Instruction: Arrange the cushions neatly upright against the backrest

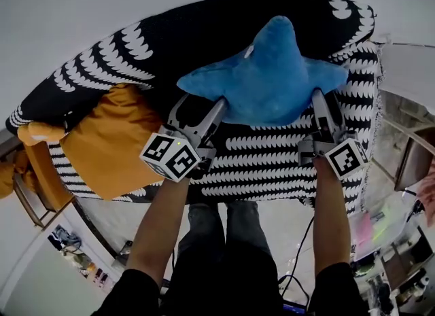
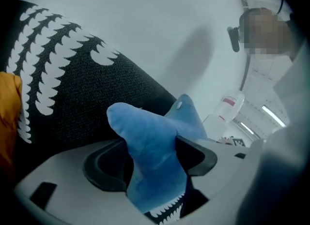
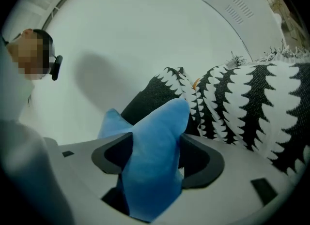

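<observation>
Upholstery in black with rows of white scallops is covering the wide sofa (image 1: 272, 172). Its tall dark backrest (image 1: 204, 29) is rising toward the pale wall, offering the surface the cushions should be leaning on.

Next in size, the mustard-orange fabric cushion (image 1: 112, 141) is lying at the sofa's left end. It is slumping across the seat instead of standing square, so it is probably awaiting its own turn.

The blue star-shaped plush cushion (image 1: 268, 73) is hanging in front of the backrest toward the sofa's right half, with one point aiming up and two lower points spreading sideways. It is being carried by those two lower points, which is holding it spread flat and facing outward instead of letting it fold. Whether its back is touching the backrest cannot be told.

The left gripper (image 1: 219, 107) is clamping the star's left point, and its own view is showing blue plush bulging out between the dark pads (image 2: 198, 156). The right gripper (image 1: 318, 100) is pinching the right point likewise, its jaws standing fairly wide because the stuffed limb is filling them. Gripping both sides is likely letting the person level the star before resting it upright against the backrest.
</observation>
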Demonstrator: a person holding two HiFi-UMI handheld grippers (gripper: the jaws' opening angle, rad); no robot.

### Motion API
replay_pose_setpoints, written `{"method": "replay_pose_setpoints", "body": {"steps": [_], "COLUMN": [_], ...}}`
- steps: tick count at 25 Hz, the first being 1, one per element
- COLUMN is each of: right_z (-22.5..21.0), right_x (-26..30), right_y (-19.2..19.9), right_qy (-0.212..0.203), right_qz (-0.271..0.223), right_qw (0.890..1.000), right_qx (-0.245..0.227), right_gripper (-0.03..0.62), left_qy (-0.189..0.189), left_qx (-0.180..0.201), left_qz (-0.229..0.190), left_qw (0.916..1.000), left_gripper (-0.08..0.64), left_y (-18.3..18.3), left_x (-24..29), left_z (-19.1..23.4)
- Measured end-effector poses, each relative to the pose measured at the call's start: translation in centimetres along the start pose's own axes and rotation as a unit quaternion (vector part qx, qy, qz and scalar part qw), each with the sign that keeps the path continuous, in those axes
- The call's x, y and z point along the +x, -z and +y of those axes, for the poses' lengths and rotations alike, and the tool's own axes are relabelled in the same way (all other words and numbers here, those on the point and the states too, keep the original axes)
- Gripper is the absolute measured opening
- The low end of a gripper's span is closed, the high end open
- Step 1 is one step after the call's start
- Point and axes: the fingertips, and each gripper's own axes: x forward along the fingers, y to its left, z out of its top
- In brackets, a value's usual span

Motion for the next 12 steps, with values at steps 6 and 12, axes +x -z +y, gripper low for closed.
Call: {"method": "replay_pose_setpoints", "body": {"steps": [6,12], "right_z": [-1.7,-6.8], "right_x": [-0.7,-2.3], "right_y": [1.6,1.2], "right_qy": [0.047,0.061], "right_qz": [0.007,0.024], "right_qw": [0.998,0.998], "right_qx": [-0.028,-0.026], "right_gripper": [0.298,0.321], "left_qy": [-0.019,-0.042], "left_qx": [0.004,0.005], "left_qz": [0.027,0.048], "left_qw": [0.9994,0.9979], "left_gripper": [0.327,0.350], "left_y": [2.1,5.5], "left_x": [-0.2,2.1], "left_z": [0.8,-0.1]}}
